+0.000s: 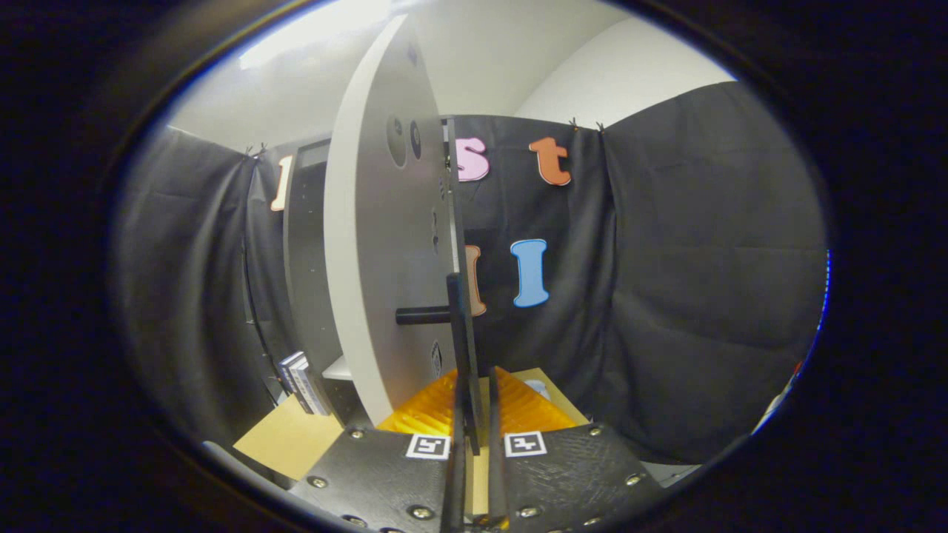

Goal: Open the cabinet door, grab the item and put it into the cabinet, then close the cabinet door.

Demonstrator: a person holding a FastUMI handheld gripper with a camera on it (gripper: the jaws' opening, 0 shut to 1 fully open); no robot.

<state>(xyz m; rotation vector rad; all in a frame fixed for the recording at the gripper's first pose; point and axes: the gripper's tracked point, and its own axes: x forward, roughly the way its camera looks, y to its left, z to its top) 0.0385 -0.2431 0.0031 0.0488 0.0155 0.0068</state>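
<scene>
The cabinet door [385, 244] is a pale panel swung open toward me, seen almost edge-on. Its dark vertical handle bar [461, 333] stands off the door on a short stub [421, 315]. My gripper [474, 418] is shut on the lower part of this handle bar, with a finger pressing on each side. Left of the door is the dark cabinet body [305, 244], with a pale shelf edge [338, 368] low inside it. Two small box-like items [300, 381] stand upright at the foot of the cabinet, left of my fingers.
A light wooden tabletop [285, 437] lies under the cabinet and runs on beyond my fingers. On it, just past the right finger, sits a small pale object [541, 389]. Black cloth walls enclose the booth at the left, back and right.
</scene>
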